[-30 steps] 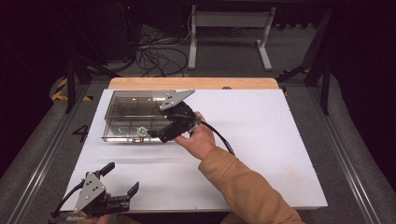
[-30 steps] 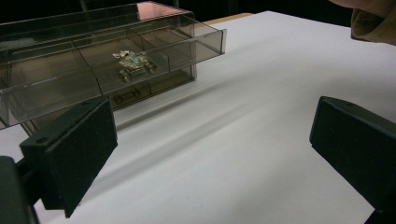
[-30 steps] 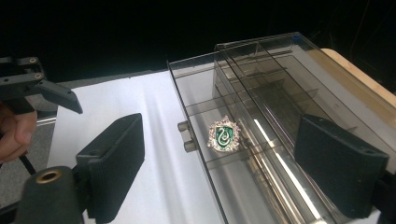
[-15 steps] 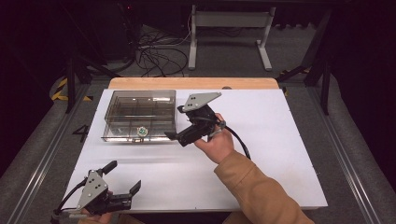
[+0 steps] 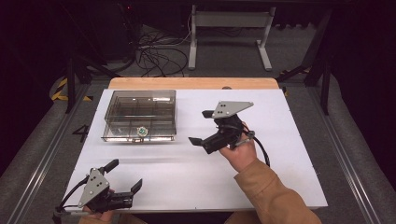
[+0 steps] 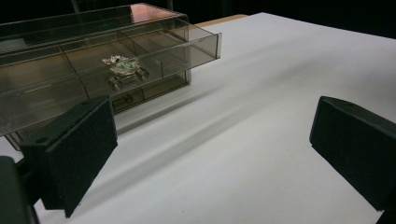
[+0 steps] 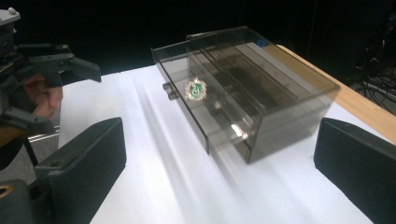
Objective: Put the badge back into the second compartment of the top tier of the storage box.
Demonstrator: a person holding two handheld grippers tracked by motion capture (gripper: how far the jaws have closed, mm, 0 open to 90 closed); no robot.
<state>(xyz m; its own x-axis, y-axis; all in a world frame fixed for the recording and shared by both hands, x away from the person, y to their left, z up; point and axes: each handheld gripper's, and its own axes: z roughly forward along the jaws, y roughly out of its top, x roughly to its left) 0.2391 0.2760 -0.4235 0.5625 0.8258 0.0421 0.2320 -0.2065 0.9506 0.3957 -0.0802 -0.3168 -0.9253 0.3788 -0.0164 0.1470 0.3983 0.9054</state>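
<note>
A smoky clear drawer box [image 5: 140,114] stands at the table's back left. Its top drawer [image 6: 140,51] juts out a little, and a small green and silver badge [image 5: 141,132] lies inside it; the badge [image 6: 122,65] also shows through the drawer wall [image 7: 196,89]. My right gripper [image 5: 200,127] hovers open to the right of the box, apart from it, its jaws [image 7: 219,163] empty and aimed at the box [image 7: 252,98]. My left gripper [image 5: 124,175] is open and empty near the front left edge, and its jaws [image 6: 212,149] face the drawer.
The white table top [image 5: 280,177] spreads to the right and front of the box. A wooden strip [image 5: 194,83] runs along the back edge. Beyond it, cables [image 5: 154,51] and a metal stand [image 5: 229,28] sit on the dark floor.
My right gripper has drawn away from the box's front right corner, moving right and a little toward the person. The left gripper has stayed put.
</note>
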